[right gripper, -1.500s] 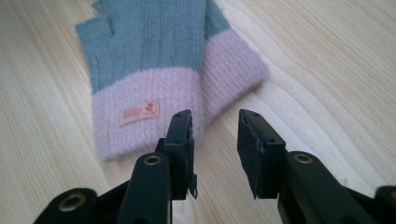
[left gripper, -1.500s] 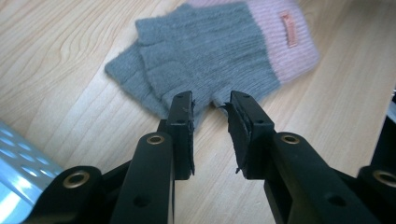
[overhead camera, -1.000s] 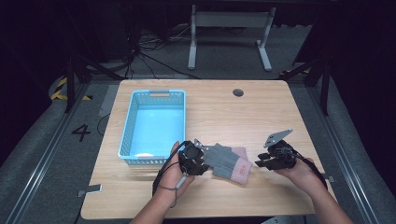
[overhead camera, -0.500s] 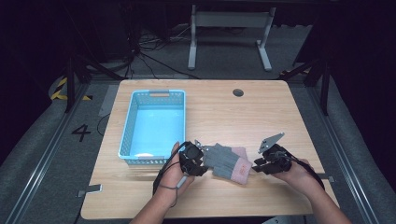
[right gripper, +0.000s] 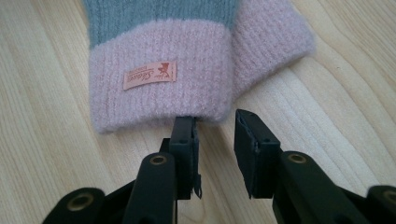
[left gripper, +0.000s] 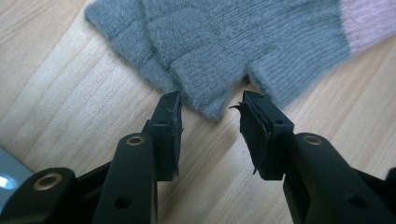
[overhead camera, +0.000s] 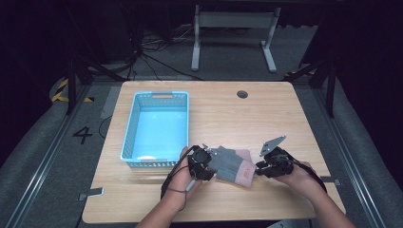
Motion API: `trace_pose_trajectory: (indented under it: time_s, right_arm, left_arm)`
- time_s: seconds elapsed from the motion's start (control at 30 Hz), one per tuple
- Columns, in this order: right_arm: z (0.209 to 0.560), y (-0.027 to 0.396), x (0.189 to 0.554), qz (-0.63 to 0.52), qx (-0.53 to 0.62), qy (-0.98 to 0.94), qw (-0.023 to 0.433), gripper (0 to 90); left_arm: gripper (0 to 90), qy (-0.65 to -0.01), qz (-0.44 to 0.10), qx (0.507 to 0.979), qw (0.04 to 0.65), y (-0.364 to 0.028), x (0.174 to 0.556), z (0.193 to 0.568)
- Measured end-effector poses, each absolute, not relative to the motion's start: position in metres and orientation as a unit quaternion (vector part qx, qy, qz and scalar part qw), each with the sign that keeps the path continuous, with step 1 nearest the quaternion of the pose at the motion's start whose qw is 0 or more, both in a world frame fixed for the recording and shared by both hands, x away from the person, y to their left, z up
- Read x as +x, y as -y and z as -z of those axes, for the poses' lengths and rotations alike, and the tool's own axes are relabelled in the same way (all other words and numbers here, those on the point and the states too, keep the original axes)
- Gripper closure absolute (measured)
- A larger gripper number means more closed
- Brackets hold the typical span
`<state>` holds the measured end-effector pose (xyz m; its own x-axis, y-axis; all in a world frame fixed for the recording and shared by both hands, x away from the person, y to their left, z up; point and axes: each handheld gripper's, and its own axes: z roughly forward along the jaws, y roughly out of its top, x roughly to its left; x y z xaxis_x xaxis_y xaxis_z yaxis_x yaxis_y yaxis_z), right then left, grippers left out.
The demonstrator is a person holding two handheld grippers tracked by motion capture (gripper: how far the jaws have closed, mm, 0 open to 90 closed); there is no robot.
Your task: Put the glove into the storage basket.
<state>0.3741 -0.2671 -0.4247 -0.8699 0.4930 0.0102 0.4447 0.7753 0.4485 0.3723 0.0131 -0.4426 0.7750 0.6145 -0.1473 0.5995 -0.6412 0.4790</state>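
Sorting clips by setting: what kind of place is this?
Likely a recording lab, not a home: a lone wooden table on a dark floor, loose cables behind it, and a number marked on the floor.

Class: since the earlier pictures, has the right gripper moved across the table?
Yes. The right gripper has shifted left, nearer the table hole line, up to the glove's pink cuff.

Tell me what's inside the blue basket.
The blue basket shows a bare, glossy pale-blue floor with nothing lying on it. The strip just behind its near wall is hidden from the high view.
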Motion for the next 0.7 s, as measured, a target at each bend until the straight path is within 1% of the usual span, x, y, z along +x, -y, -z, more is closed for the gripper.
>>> trace_pose_trajectory:
  time_s: [0.17, 0.4, 0.6, 0.63, 0.67, 0.7]
  right_arm:
    - [0.4251, 0.2667, 0.3737, -0.223, 0.245, -0.942, 0.058, 70.8]
    - [0.4264, 0.2639, 0.3716, -0.219, 0.246, -0.942, 0.062, 75.8]
    - [0.4265, 0.2631, 0.3702, -0.220, 0.246, -0.942, 0.068, 78.5]
    - [0.4260, 0.2631, 0.3695, -0.220, 0.246, -0.941, 0.068, 80.7]
    - [0.4257, 0.2633, 0.3693, -0.220, 0.246, -0.941, 0.069, 81.7]
    - [0.4257, 0.2633, 0.3693, -0.220, 0.246, -0.941, 0.069, 81.7]
  left_arm:
    - [58.7, -0.333, -0.014, 0.906, 0.261, -0.0115, 0.3741, 0.4434]
    - [67.2, -0.323, -0.025, 0.909, 0.262, -0.0088, 0.3747, 0.4409]
    - [71.9, -0.315, -0.035, 0.912, 0.261, -0.0083, 0.3741, 0.4415]
    - [77.5, -0.314, -0.036, 0.911, 0.266, -0.0088, 0.3738, 0.4398]
    - [80.6, -0.314, -0.036, 0.911, 0.266, -0.0088, 0.3738, 0.4398]
    - [80.6, -0.313, -0.038, 0.910, 0.268, -0.0090, 0.3733, 0.4382]
